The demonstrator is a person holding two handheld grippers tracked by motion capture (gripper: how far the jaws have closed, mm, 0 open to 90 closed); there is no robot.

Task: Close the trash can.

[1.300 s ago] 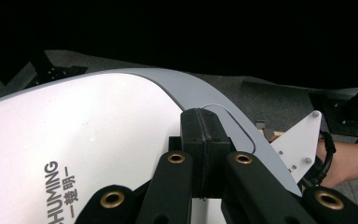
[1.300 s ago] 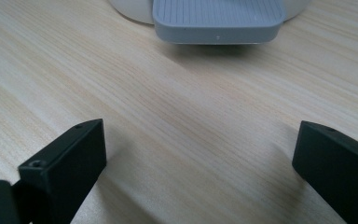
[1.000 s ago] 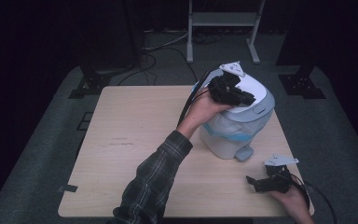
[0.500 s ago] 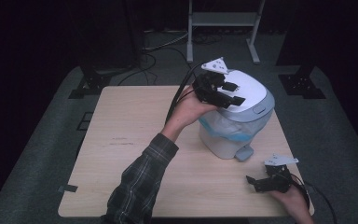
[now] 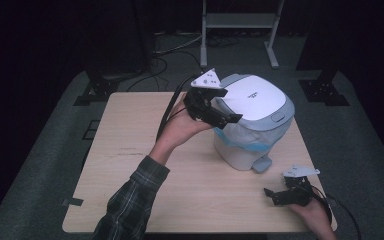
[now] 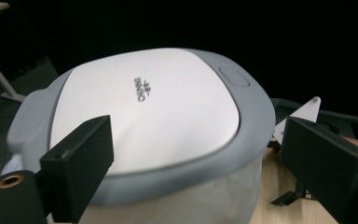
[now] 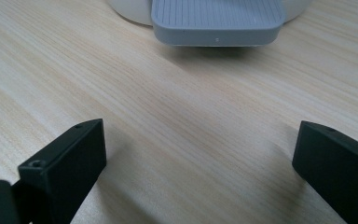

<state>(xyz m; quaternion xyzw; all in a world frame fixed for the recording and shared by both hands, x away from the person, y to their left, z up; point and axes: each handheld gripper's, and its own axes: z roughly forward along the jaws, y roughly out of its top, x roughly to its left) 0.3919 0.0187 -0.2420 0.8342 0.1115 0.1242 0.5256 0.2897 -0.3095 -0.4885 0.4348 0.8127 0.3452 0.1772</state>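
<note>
A small pedal bin with a white lid in a grey rim stands toward the far right part of the wooden bench, lid down, a pale liner with a blue edge showing under the rim. Its grey foot pedal sticks out at the base on the person's side. The left gripper is held in the air just beside the bin's left edge, at lid height, pointing toward the lid. Its jaws have just been opening and now stand wide; in the left gripper view the lid and its grey rim lie beyond and between the two black jaws, with nothing pressed between them. A small oval button sits in the rim at the far side of that view. The left hand comes up from a plaid sleeve. The right gripper rests low on the bench near its front right corner, a little way from the bin. Its jaws are spread wide over bare wood, and the ribbed pedal lies ahead of them, apart from both.
</note>
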